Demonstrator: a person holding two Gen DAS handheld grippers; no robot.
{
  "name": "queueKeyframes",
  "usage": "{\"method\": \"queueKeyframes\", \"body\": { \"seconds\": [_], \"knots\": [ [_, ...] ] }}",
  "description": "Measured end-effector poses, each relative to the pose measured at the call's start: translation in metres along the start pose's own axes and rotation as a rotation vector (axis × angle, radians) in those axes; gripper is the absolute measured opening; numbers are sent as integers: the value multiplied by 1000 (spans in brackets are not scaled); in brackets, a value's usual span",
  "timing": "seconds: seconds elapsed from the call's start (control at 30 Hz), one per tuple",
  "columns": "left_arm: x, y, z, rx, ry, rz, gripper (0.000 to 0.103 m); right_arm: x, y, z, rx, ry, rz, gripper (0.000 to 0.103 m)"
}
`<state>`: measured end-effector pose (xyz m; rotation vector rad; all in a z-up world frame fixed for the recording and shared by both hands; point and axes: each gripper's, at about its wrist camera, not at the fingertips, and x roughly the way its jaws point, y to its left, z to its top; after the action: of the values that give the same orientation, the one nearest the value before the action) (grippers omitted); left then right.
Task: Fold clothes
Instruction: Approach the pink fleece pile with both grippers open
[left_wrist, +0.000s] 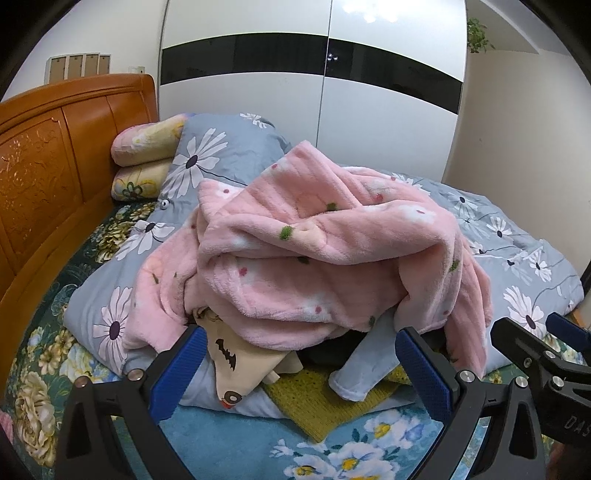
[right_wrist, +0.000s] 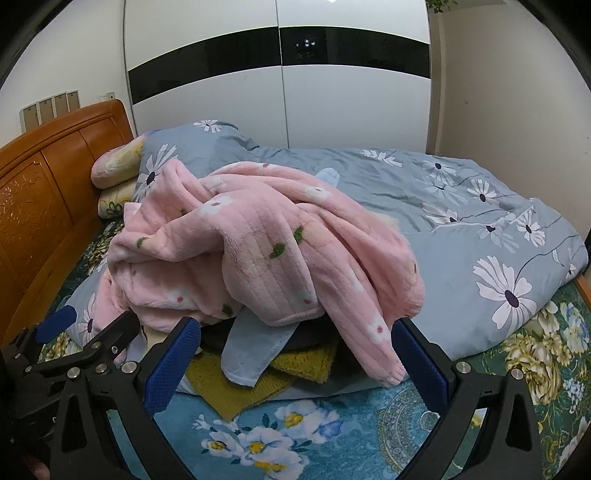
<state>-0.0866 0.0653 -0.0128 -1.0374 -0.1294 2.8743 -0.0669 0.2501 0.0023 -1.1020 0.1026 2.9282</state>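
Where pink fleece (left_wrist: 317, 258) overhangs the pile, both tongs (left_wrist: 301, 373) (right_wrist: 295, 365) wide, empty.

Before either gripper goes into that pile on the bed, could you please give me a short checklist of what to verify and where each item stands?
1. Left gripper open and holding nothing: ok.
2. Right gripper open and holding nothing: ok.
3. Pink fleece garment on top of the pile and free to lift first: ok.
4. A clear edge or cuff to pinch: ok, a pink sleeve end hangs at the front.
5. Pink garment free of the light blue piece and yellow knit beneath: cannot tell, they overlap.
6. Flat space for folding: ok, the floral sheet in front is bare.
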Motion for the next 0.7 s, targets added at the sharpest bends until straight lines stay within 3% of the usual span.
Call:
{"method": "queueKeyframes", "body": {
  "seconds": [0.37,0.7],
  "knots": [
    [2,0,2,-3,12,14,103,0,2,3,-6,-1,0,103],
    [9,10,2,-76,56,-61,103,-2,4,3,-19,-7,12,103]
  ]
}}
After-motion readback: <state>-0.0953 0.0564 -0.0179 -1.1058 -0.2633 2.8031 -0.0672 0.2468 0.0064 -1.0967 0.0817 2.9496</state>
